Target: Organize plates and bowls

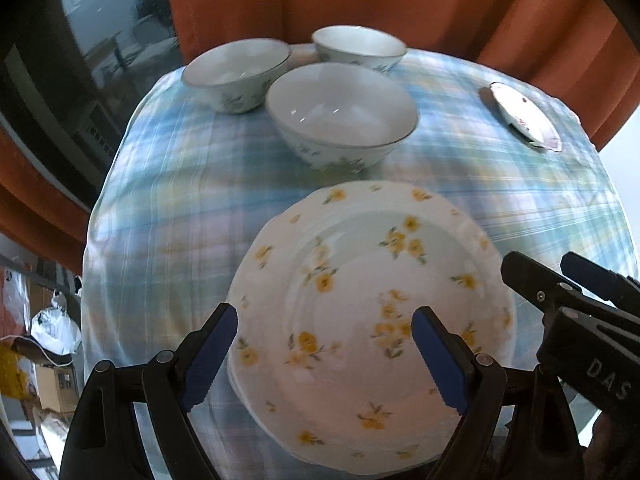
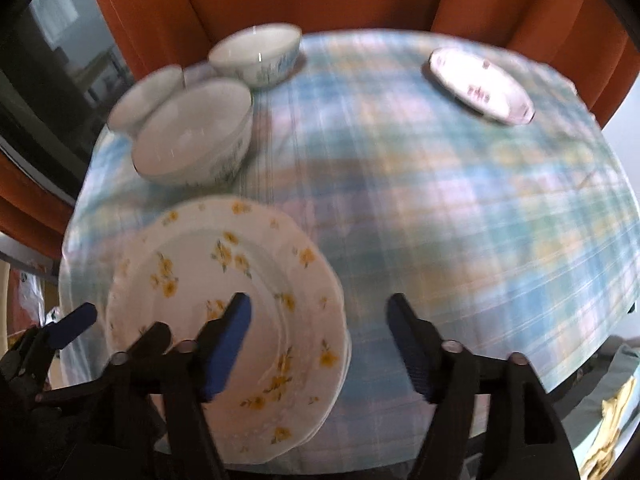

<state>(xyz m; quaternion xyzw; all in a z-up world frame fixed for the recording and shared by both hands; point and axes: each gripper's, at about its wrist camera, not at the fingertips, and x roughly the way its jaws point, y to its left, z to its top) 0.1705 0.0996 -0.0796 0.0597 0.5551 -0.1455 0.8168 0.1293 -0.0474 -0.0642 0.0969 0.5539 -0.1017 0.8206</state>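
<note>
Three bowls [image 1: 340, 114] cluster at the far left of the plaid tablecloth [image 1: 168, 208]. The yellow-flowered plates [image 1: 372, 312] sit stacked at the near edge, and a small pink-patterned plate [image 2: 482, 86] lies alone at the far right. Your left gripper [image 1: 324, 350] hovers over the stack with its fingers spread wide and nothing between them. Your right gripper [image 2: 320, 344] hangs just right of the stack, its fingers also wide and empty. The lone plate lies ahead and to the right of those fingers, so your right hand is likely the nearer one. Only the right wrist view shows that plate's face clearly; the left view catches it edge-on.
</note>
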